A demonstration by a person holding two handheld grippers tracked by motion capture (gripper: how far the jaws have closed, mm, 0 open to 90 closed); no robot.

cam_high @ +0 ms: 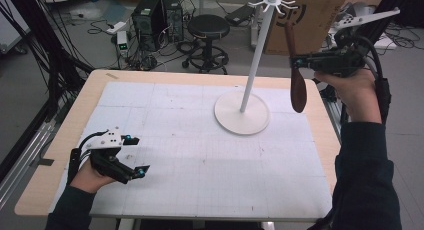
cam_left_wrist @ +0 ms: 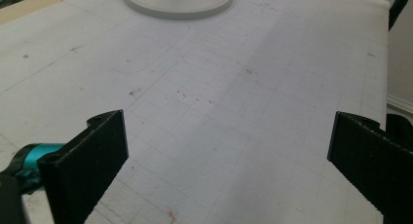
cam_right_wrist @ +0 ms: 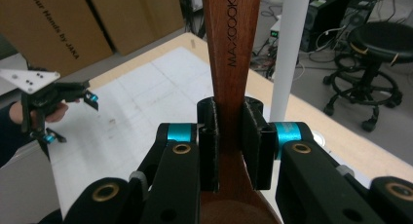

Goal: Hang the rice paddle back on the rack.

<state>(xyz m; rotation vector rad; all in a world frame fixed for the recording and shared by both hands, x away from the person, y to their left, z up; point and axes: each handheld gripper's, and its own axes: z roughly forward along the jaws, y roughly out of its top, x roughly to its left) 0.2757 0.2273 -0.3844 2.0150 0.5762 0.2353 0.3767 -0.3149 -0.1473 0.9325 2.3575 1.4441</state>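
Wooden spoon: my right gripper [cam_right_wrist: 229, 146] carries the wooden spoon [cam_high: 296, 72] up in the air beyond the right edge of the bench [cam_high: 50, 170], well clear of its surface. In the high view it hangs nearly upright, bowl end down, handle tip up. The handle bears the stamped word MAXCOOK, seen in the right gripper view.
Right jaws: clamped on the spoon's handle just above where it widens toward the bowl; both black pads press flat on the wood, one on each side.
Right hand: my hand [cam_high: 352, 92] holds the gripper level, its nose pointing left toward the stand's pole.
Stand: a white hook stand [cam_high: 255, 65] rises from a round base on the far right part of the bench, with a ring of small hooks at its top. The spoon hangs near the pole, to its right, not touching it.
Left gripper: my left gripper [cam_high: 134, 156] sits low over the near left part of the bench, well apart from spoon and stand.
Left jaws: standing wide apart, with bare mat between them in the left gripper view.
Mat: a white gridded mat [cam_left_wrist: 234, 112] covers most of the bench; the stand's base rests on it.
Beyond the bench: a black stool [cam_high: 208, 27], computer towers [cam_high: 157, 17] and cardboard boxes [cam_high: 310, 20] on the floor.
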